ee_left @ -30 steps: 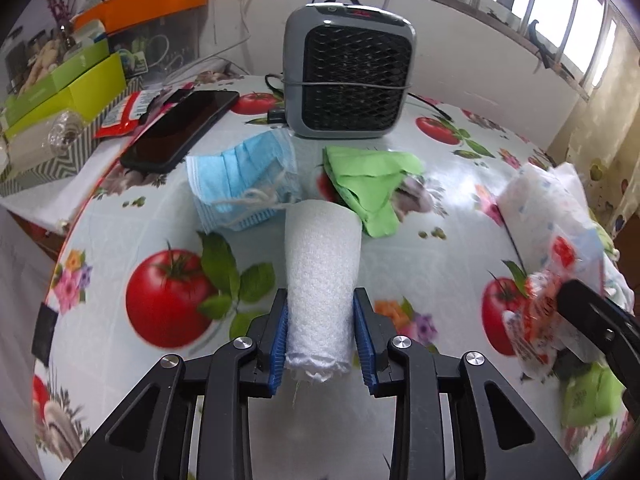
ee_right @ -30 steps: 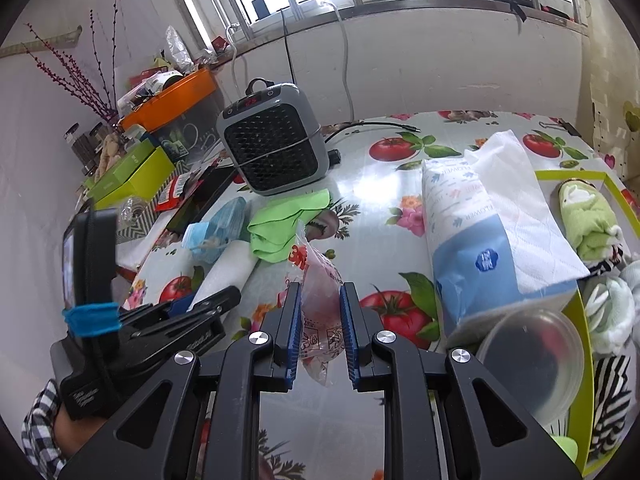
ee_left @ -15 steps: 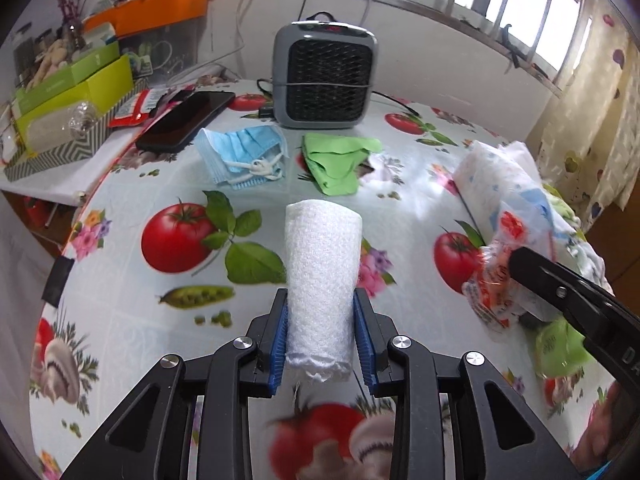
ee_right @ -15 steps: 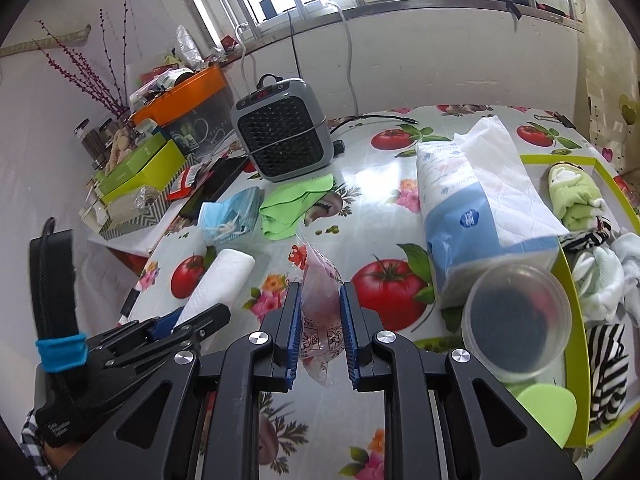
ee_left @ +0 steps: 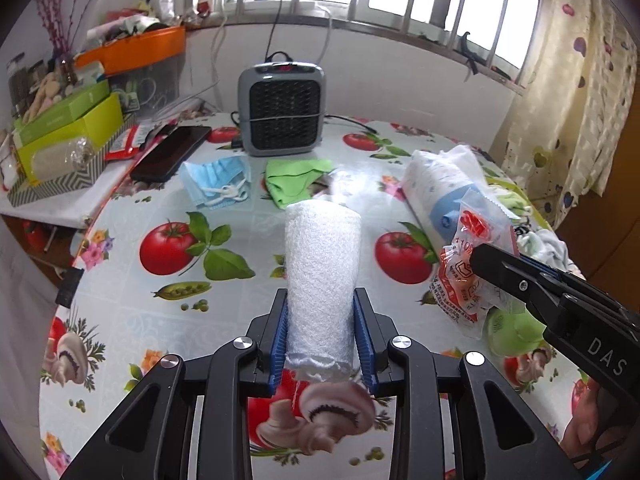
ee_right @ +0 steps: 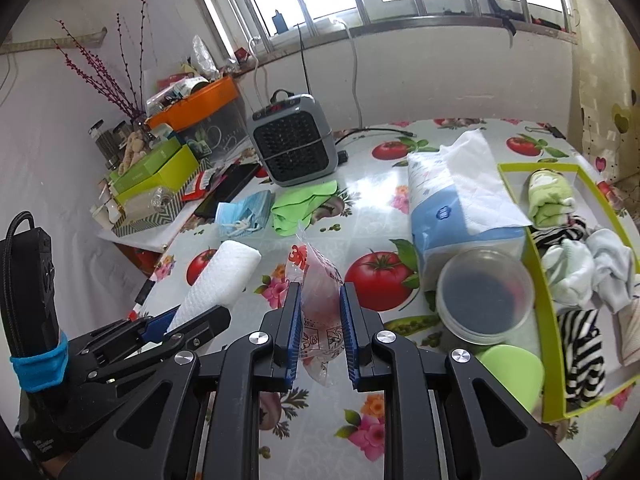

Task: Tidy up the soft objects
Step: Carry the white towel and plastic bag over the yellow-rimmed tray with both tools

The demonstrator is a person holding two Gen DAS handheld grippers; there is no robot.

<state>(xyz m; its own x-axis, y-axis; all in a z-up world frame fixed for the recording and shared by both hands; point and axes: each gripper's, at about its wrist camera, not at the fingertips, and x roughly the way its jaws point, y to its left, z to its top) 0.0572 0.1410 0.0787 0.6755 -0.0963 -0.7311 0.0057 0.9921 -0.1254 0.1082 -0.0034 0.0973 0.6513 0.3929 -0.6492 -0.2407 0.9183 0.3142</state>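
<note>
Both tools have lifted back from the counter's far edge: left tool (ee_left: 320, 344) pinching the soft, light towel roll (ee_left: 321, 276) near its base, right tool (ee_right: 319, 332) pinching the limp, slippery plastic packet (ee_right: 320, 308) mid-body.

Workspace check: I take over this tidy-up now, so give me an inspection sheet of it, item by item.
Surface: table under a glossy vegetable-print cloth.
Job's things: white roll and red-printed packet, both held; mask and green cloth lie on the table; socks in the green tray.
Clutter: heater, phone, tissue pack, round tub, boxes.
Grippers: left tool shut on the roll; right tool shut on the packet.
Cables: heater cord across the table; others hang from the sill.
Surroundings: barred window, curtain, dried twigs.
</note>
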